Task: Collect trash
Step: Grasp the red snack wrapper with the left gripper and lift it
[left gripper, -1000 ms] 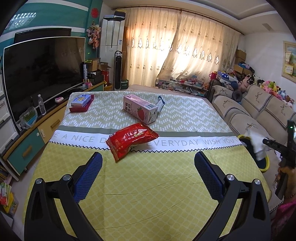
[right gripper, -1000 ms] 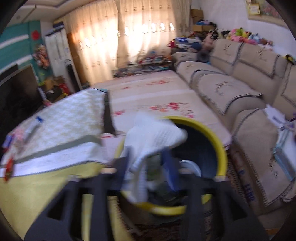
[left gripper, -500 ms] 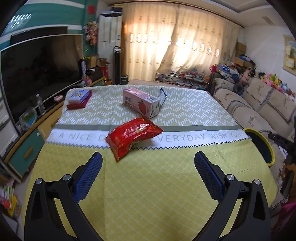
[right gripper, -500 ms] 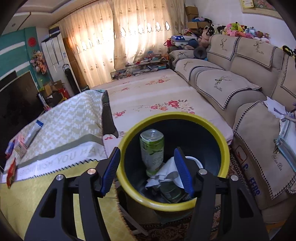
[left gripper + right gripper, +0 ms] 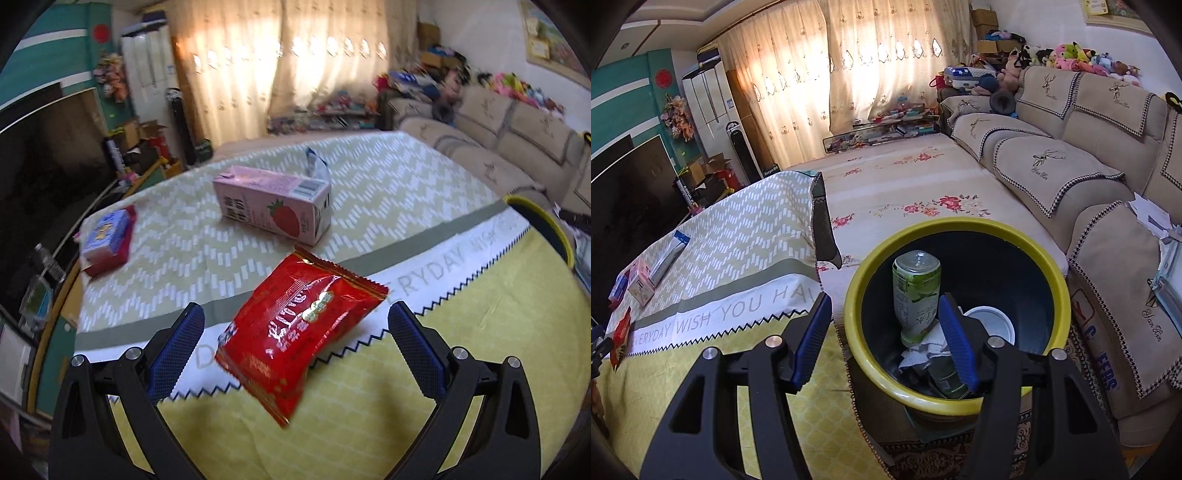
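Closer now, the left gripper (image 5: 293, 345) has swung in over the tablecloth (image 5: 369, 424), jaws wide around the red snack bag (image 5: 301, 339), not touching. Right gripper (image 5: 884, 338) hangs wide, empty, over the yellow-rimmed bin (image 5: 1052, 280) holding a green bottle (image 5: 916, 295).

Left claw (image 5: 295, 332) moved in, red snack bag (image 5: 301, 341) now btwn its fingers; right claw (image 5: 884, 338) dropped tissue (image 5: 929, 349) into bin (image 5: 871, 362).

Left wrist nears table (image 5: 461, 369); right overlooks bin (image 5: 871, 258), seemingly close.
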`<act>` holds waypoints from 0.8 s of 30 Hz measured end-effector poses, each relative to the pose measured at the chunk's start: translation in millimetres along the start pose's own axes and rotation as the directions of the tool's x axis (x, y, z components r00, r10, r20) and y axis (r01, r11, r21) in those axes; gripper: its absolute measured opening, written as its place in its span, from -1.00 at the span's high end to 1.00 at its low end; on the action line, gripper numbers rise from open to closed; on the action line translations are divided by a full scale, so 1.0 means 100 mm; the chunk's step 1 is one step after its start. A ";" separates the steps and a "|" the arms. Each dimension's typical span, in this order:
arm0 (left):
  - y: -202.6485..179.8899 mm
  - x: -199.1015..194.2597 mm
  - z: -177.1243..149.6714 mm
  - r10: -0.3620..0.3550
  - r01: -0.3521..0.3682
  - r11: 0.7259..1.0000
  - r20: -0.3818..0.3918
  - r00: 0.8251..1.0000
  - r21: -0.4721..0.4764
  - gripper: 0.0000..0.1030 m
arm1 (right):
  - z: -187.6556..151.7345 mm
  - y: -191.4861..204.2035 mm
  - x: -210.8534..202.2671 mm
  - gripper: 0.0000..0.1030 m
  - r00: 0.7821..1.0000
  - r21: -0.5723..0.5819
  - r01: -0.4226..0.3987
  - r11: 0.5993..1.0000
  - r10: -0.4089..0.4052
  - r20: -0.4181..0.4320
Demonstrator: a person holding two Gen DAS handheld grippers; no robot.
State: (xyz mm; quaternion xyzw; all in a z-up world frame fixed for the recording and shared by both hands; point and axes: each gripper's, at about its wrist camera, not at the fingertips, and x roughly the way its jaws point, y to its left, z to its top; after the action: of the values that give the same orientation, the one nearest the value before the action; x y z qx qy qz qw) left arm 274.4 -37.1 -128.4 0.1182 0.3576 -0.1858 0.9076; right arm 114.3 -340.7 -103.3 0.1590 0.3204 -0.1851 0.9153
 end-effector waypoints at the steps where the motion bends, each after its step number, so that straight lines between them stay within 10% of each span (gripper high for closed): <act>1: 0.02 0.05 0.02 0.005 -0.004 1.000 -0.014 1.000 0.009 -0.91 | 0.00 0.00 0.01 -0.12 1.000 0.002 -0.001 1.000 0.001 -0.002; 11: 0.06 0.38 0.10 -0.050 0.057 0.997 -0.104 0.993 0.058 -0.86 | -0.02 0.00 0.08 -0.12 1.000 0.014 -0.008 1.000 0.008 -0.029; 24: -0.02 0.29 0.04 -0.093 0.094 0.996 -0.100 0.991 0.006 0.04 | -0.02 0.03 0.05 -0.12 0.999 0.014 -0.028 1.000 0.029 -0.027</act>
State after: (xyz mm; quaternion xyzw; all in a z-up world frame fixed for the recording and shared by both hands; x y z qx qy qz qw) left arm 295.8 -47.8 -146.0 0.1155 0.4066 -0.2238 0.8782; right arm 118.2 -338.7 -107.8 0.1723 0.3290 -0.1721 0.9124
